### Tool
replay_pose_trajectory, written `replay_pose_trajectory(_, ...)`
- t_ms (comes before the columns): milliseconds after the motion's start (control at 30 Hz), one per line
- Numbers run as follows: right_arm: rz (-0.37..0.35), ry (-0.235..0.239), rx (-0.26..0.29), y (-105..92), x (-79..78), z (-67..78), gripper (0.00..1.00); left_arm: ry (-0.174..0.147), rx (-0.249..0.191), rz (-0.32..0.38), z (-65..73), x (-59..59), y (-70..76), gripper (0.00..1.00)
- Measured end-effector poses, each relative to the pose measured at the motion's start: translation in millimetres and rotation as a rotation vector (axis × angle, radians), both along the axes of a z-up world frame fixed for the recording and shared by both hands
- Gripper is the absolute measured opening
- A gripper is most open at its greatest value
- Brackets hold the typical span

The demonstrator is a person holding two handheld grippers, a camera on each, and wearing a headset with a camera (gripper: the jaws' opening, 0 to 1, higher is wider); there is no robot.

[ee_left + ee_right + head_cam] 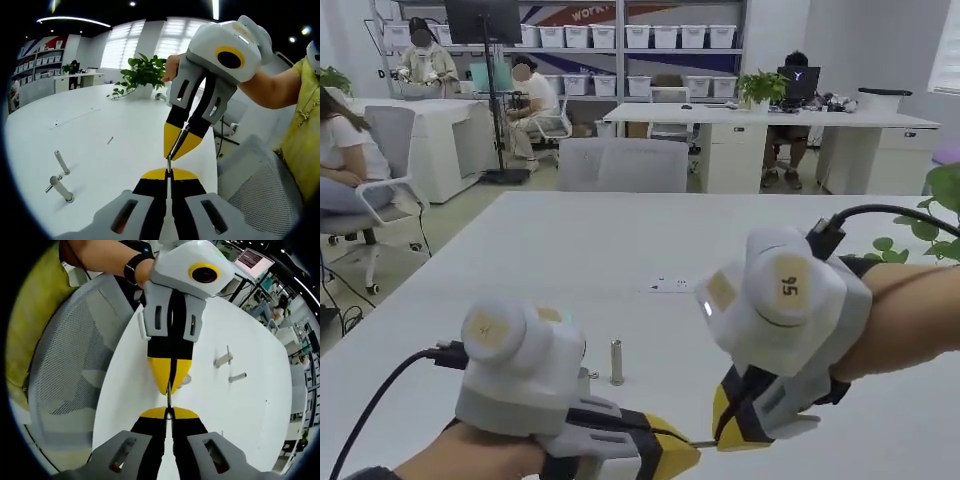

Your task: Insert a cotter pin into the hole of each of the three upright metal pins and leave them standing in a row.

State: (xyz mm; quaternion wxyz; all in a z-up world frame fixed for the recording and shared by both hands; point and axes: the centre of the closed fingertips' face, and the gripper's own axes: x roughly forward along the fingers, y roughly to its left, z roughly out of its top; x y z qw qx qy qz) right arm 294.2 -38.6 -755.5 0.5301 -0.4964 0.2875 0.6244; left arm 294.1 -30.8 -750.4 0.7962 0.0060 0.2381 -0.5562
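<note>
At lower centre, my left gripper (169,174) and right gripper (169,413) both have jaws closed on one cotter pin (169,161).

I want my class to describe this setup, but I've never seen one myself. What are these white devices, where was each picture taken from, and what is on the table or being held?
There is no robot here. A person holds a two-jaw gripper in each hand. One picture comes from a headset camera looking down. The two round ones come from cameras riding on the grippers. The left gripper and right gripper meet tip to tip, both apparently shut on one thin pin. On the white table stand a bare metal post and a second post with a pin through it.
</note>
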Motion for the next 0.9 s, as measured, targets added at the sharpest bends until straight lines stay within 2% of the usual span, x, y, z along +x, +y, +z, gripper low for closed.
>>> replay_pose_trajectory(333,-0.002,0.048,0.004,-1.6,-2.8,-0.3,0.07,-0.023,0.011,-0.030,0.2,-4.5,1.4,0.00)
replay_pose_trajectory(533,-0.004,0.089,0.003,-4.8,-4.0,0.5,0.09,-0.038,0.003,-0.041,2.4,-6.0,3.8,0.00)
replay_pose_trajectory(767,-0.005,0.134,0.007,-5.1,-7.3,0.5,0.09,-0.079,0.008,-0.068,4.0,-9.7,3.9,0.00)
replay_pose_trajectory(900,-0.012,0.153,0.016,-4.0,-8.6,0.9,0.09,-0.089,0.008,-0.075,4.5,-10.4,3.2,0.00)
